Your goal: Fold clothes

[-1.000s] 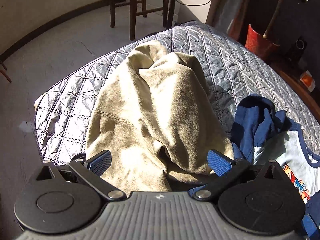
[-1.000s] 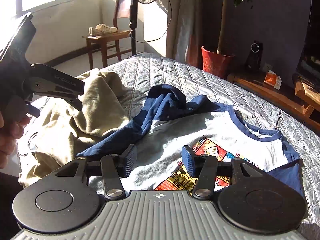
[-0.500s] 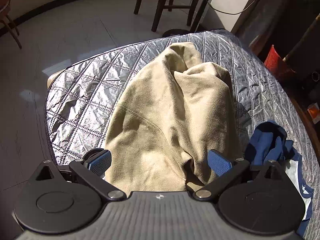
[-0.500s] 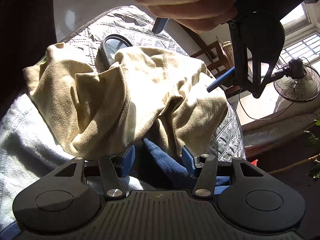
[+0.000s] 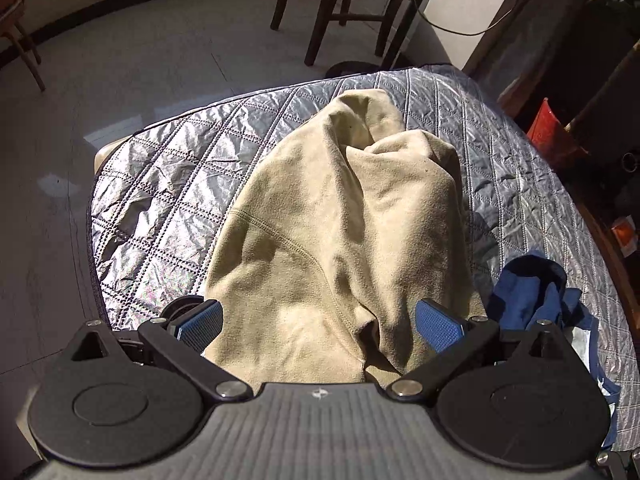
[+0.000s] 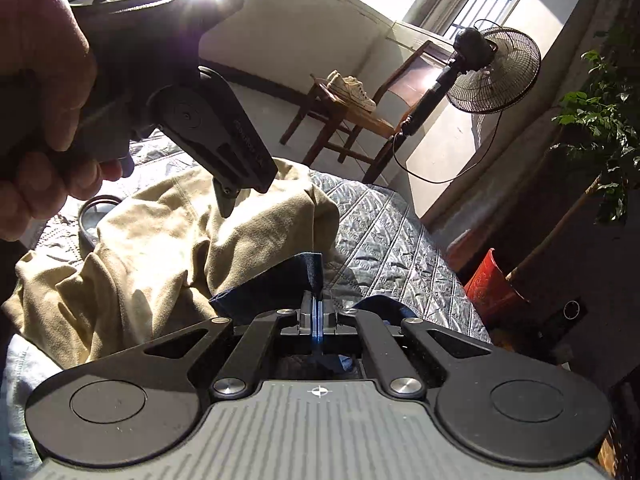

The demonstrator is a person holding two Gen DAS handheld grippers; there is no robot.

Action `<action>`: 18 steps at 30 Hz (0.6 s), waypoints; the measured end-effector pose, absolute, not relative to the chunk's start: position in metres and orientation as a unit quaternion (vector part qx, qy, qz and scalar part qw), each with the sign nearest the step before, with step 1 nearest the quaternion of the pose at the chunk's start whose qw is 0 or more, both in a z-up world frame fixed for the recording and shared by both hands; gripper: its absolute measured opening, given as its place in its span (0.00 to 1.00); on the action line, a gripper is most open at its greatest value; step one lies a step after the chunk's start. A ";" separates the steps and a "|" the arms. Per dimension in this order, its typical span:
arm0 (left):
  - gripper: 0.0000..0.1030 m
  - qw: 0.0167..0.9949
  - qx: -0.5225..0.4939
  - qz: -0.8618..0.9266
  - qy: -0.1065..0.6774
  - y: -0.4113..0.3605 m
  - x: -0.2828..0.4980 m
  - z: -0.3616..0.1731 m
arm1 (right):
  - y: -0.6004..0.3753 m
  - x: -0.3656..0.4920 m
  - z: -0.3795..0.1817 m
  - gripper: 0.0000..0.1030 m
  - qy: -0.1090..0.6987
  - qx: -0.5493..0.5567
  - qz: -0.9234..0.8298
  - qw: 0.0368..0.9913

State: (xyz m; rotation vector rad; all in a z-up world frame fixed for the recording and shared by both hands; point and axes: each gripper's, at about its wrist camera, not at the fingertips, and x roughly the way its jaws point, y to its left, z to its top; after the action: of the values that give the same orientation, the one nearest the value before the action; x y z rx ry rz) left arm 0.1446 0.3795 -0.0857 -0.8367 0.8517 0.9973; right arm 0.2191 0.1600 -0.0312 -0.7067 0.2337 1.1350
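The tan top (image 5: 344,240) is sitting in a big heap in the middle of the quilt (image 5: 160,208), blocking the way across. Bare quilt is showing to its left. The blue shirt (image 5: 532,296) is crowding its right side. A chair (image 5: 340,4) is standing past the far edge.

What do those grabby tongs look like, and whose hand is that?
Each set of tongs, the left tongs and the right tongs, has black arms with shiny silver bolts, two round black discs and a grey ribbed body marked with a tiny white cross. The fingertips wear bumpy blue pads. A bare hand grips the left tongs' dark handle; no sleeve or cable shows.
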 end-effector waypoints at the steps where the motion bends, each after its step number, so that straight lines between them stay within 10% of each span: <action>1: 0.99 0.713 -0.376 0.447 0.388 0.378 0.147 -0.087 | 0.151 0.231 -0.012 0.00 0.109 -0.288 0.514 0.801; 8: 0.99 0.727 -0.355 0.430 0.400 0.361 0.162 -0.088 | 0.027 0.322 0.038 0.00 0.227 0.185 0.339 0.894; 13: 0.99 0.731 -0.347 0.421 0.409 0.354 0.169 -0.090 | -0.093 0.290 -0.090 0.04 0.373 0.516 0.063 0.768; 18: 0.99 0.744 -0.323 0.396 0.431 0.336 0.186 -0.094 | -0.078 0.228 -0.150 0.11 0.494 0.433 0.075 0.751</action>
State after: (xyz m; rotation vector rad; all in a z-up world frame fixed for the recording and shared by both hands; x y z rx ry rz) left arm 0.1855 0.3364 -0.0940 -0.7085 0.9437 0.8664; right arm 0.2278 -0.0780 -0.1502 0.9458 1.0783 0.1649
